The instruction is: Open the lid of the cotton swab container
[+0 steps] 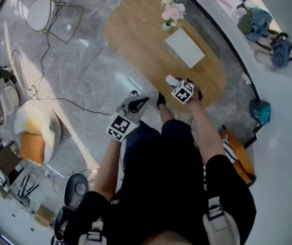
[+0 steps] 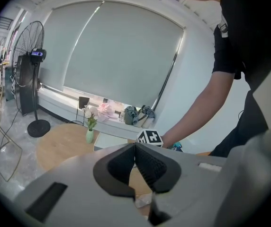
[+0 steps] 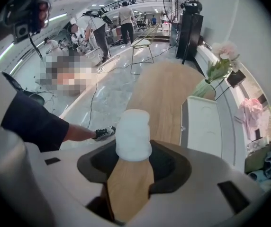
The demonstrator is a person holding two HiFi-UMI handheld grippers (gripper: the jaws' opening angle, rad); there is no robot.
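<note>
Cotton swab container (image 3: 133, 134) clamped between the jaw tips of the right gripper (image 3: 133, 157).
White, round and two-tiered, it is held over the near end of the oval wooden table (image 1: 136, 29), which also carries a flat white box (image 1: 185, 47) and a small vase of pink flowers (image 1: 169, 15). Left gripper (image 2: 135, 146), jaws pressed together on nothing, hangs just off the table's near edge.

The person wears a black short-sleeved shirt (image 1: 162, 188), black shorts (image 1: 151, 137) and black-and-white shoes (image 3: 103, 133), with pale grey shoulder straps (image 1: 218, 219) (dark buckles on them). The left gripper (image 2: 135, 151) and the right gripper (image 3: 133, 151) each have a smooth grey shell, black ribbed pads (image 2: 150, 167) and a cube of black-and-white square markers (image 1: 121, 126).
</note>
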